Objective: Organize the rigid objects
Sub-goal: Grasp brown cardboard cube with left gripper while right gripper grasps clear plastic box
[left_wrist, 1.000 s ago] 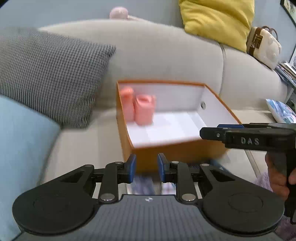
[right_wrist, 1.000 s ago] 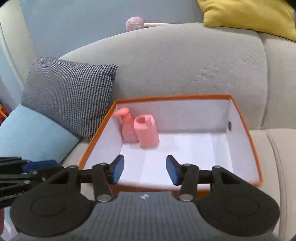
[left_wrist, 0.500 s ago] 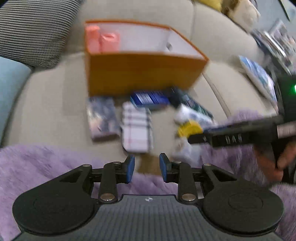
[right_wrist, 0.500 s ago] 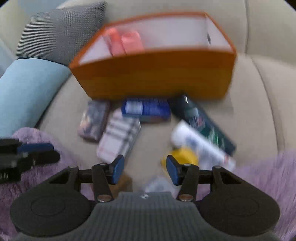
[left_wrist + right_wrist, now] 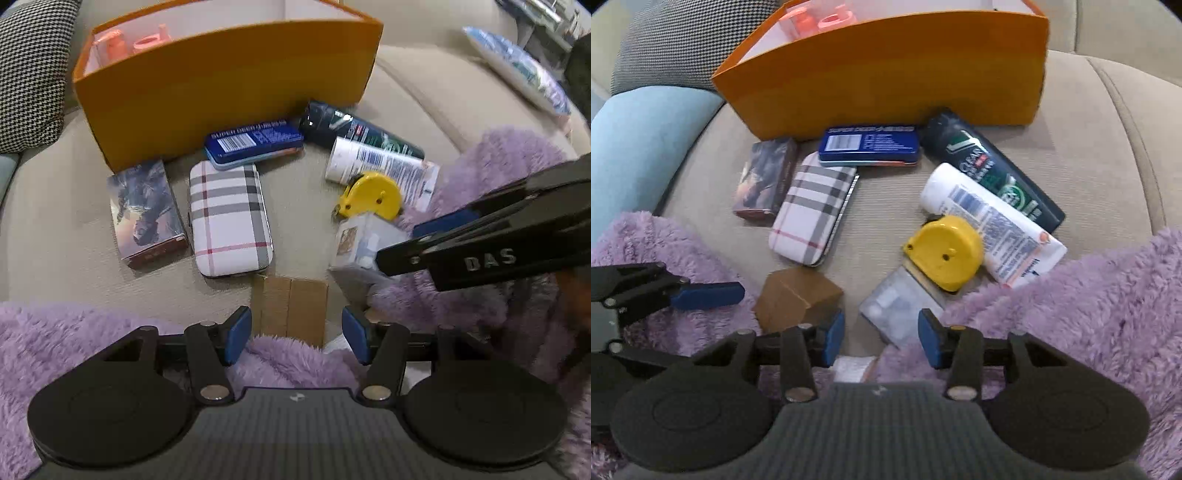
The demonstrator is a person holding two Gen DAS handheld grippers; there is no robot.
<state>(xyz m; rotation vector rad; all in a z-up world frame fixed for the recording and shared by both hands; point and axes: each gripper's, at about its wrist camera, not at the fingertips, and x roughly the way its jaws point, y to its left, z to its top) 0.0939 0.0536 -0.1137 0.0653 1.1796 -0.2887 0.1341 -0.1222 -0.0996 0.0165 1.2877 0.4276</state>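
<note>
Eight small items lie scattered on a beige sofa seat [image 5: 1089,122] in front of an orange box [image 5: 886,70].

Nearest the box are a blue tin [image 5: 870,146], a dark bottle [image 5: 990,166] and a picture box [image 5: 764,177]; a plaid case [image 5: 812,206] touches the tin, and a white tube [image 5: 990,218] lies against the bottle. A yellow tape measure [image 5: 945,251] overlaps a clear packet [image 5: 901,302], with a brown carton [image 5: 798,295] just beside it. Two pink bottles [image 5: 129,40] stand inside the box. The left gripper [image 5: 297,334] is opening above the carton, pads clear of it, holding nothing. The right gripper [image 5: 881,338] is closing, half open over the clear packet, not touching it. Purple fleece [image 5: 1089,295] surrounds both.
</note>
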